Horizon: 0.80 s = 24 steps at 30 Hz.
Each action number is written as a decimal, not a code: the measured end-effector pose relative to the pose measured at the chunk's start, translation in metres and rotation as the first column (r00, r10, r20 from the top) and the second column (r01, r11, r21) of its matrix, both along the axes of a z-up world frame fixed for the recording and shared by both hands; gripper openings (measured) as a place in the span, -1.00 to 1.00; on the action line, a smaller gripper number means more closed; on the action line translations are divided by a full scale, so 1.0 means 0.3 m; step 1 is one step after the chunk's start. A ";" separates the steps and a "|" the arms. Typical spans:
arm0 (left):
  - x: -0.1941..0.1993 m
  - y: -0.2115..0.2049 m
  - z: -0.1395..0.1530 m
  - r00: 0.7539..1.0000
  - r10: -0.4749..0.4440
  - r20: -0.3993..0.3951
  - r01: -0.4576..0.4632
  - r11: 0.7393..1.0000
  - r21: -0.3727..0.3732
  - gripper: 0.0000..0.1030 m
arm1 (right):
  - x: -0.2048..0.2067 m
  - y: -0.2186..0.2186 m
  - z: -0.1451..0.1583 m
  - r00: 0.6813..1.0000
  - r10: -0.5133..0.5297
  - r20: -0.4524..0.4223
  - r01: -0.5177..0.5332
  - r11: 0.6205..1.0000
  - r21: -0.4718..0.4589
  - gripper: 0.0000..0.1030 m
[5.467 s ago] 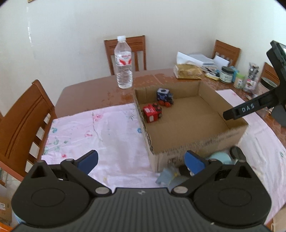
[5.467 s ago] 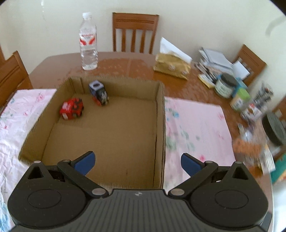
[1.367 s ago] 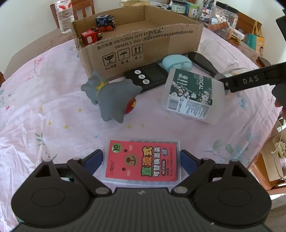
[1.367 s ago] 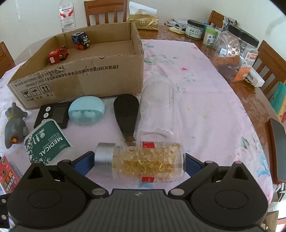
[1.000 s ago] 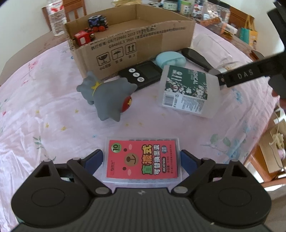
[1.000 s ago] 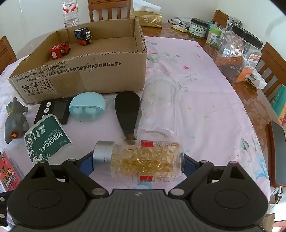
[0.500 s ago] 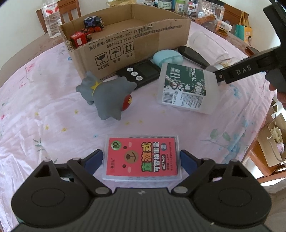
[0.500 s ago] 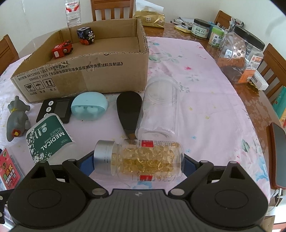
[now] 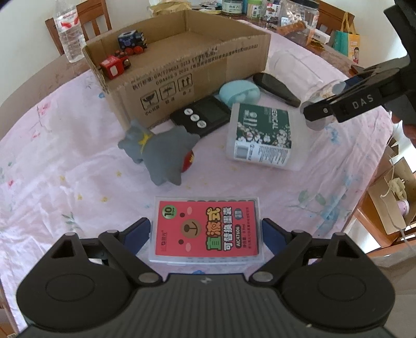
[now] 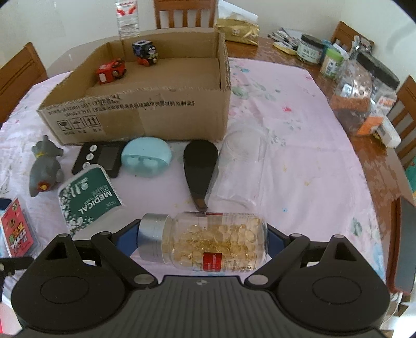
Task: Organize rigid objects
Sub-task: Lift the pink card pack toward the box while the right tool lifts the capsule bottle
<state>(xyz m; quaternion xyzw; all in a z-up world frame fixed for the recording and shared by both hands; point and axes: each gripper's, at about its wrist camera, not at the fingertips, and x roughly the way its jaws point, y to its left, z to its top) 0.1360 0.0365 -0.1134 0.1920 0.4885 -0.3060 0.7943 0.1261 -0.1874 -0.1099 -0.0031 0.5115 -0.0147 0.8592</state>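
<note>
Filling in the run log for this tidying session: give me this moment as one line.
left gripper: open around red card box | right gripper: open around capsule bottle | cardboard box: two toy trains inside

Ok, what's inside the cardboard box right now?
Two toy vehicles sit in the cardboard box: a red toy car and a dark blue toy train engine, both near its far left corner. The near wall hides the front strip of the floor.

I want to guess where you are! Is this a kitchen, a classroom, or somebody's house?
Most likely a home dining room: a wooden dining table under a flowery cloth, wooden chairs around it, and food jars crowded at the far end.
</note>
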 end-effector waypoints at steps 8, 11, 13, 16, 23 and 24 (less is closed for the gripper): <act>0.047 0.025 0.126 1.000 -0.007 0.003 0.007 1.000 -0.030 0.75 | 0.021 -0.002 0.138 0.991 0.127 0.045 -0.128 0.992 0.017 0.86; 0.087 0.017 0.178 0.999 0.003 0.036 -0.002 0.999 -0.041 0.75 | 0.045 0.005 0.192 0.980 0.181 0.077 -0.183 0.983 0.020 0.86; 0.116 0.008 0.213 0.998 0.019 0.059 -0.015 0.998 -0.059 0.75 | 0.062 0.010 0.227 0.970 0.220 0.104 -0.223 0.975 0.016 0.86; 0.158 -0.018 0.258 0.994 0.038 0.101 -0.030 0.996 -0.079 0.75 | 0.094 0.011 0.266 0.958 0.255 0.133 -0.259 0.966 0.018 0.86; 0.279 -0.097 0.311 0.980 0.085 0.180 -0.069 0.993 -0.097 0.75 | 0.186 0.000 0.318 0.934 0.308 0.182 -0.318 0.948 0.025 0.86; 0.299 -0.105 0.316 0.978 0.092 0.187 -0.075 0.992 -0.099 0.75 | 0.196 -0.001 0.321 0.931 0.313 0.186 -0.323 0.946 0.026 0.86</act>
